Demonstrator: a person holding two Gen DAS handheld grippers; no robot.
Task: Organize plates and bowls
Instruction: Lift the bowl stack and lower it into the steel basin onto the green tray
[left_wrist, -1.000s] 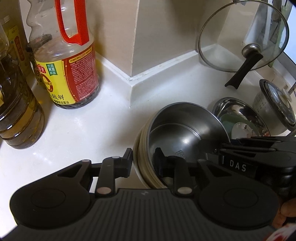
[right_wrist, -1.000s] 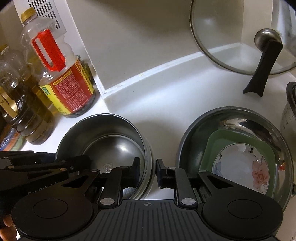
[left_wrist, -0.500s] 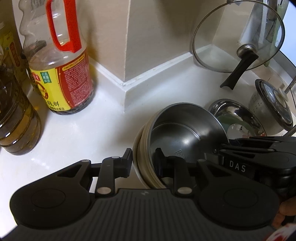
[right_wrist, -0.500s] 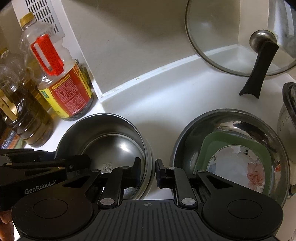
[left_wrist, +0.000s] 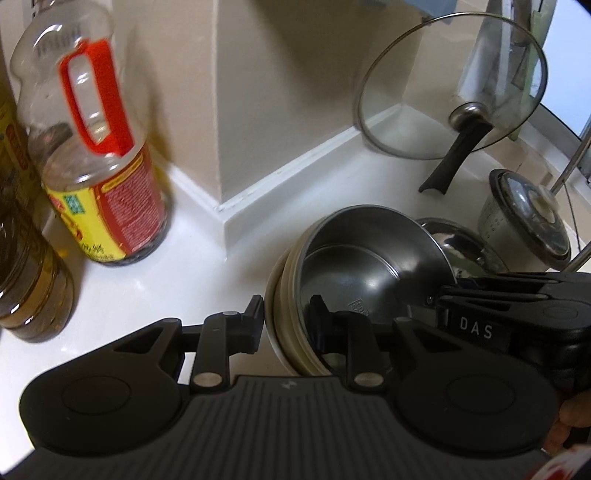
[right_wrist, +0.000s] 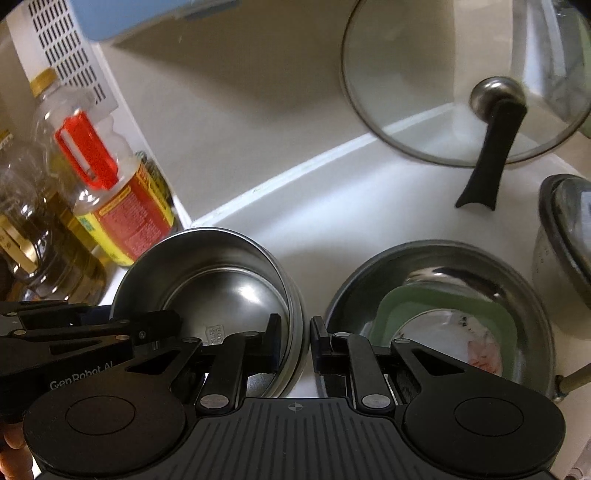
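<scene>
Where both claws grip: steel bowl (left_wrist: 369, 266), sauce bottle (left_wrist: 99, 177) beside.

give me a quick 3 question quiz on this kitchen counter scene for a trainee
1. True or false: both the left hand-held gripper and the right hand-held gripper straddle the rim of the steel bowl.
2. Multiple choice: what lies inside the wide steel basin? A) a green-rimmed dish B) a glass lid C) a bottle
3. Fill in: the glass lid stands leaning against the ____.

Key: 1 true; 2 A; 3 wall
</scene>
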